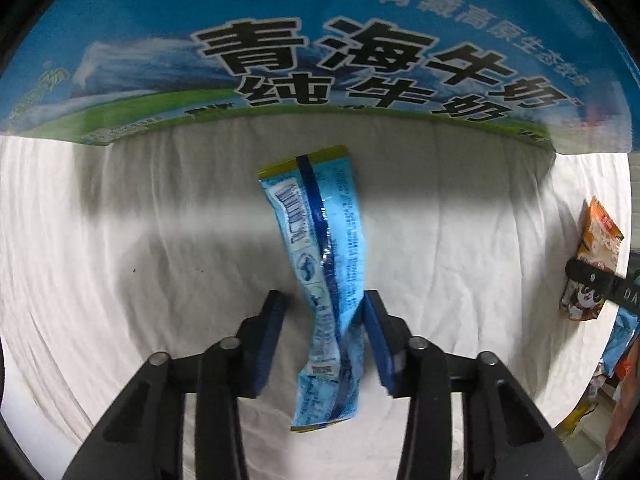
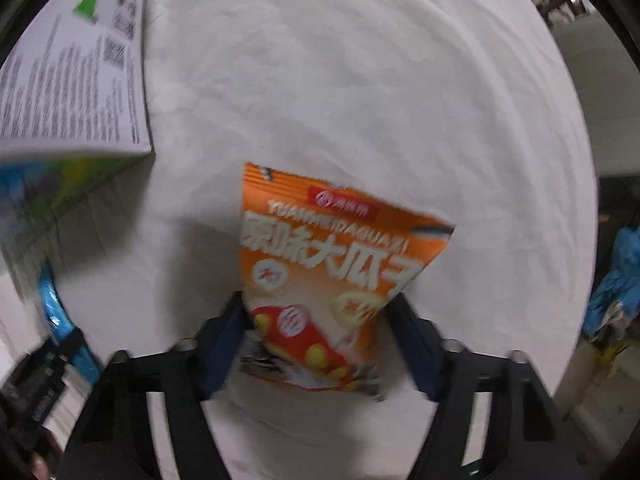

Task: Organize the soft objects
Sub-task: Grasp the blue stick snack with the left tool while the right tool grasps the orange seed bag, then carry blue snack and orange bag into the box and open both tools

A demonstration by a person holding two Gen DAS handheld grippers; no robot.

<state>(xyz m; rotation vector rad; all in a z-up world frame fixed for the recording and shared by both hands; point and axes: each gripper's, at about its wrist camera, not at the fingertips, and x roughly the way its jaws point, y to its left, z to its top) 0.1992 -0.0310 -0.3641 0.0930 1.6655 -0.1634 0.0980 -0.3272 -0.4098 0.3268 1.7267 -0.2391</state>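
Holding one soft packet per gripper over the white-sheeted desk (image 1: 120, 240).
My left gripper (image 1: 325, 344) stood open around the blue packet (image 1: 320, 264); my right gripper (image 2: 320, 344) clamped the orange packet (image 2: 320, 272) (ready for sorting, I judged).

The surface (image 1: 120, 240) is covered in matt white cloth, creased and finely wrinkled. The blue packet (image 1: 328, 280) is thin, glossy plastic film, crinkled and twisted, and the orange snack bag (image 2: 328, 280) has a smoother, slightly shiny printed film. The milk carton (image 1: 320, 48) looks like smooth printed cardboard, while the left claw (image 1: 325, 336) is matt black plastic with dull blue pads (image 1: 378, 344).
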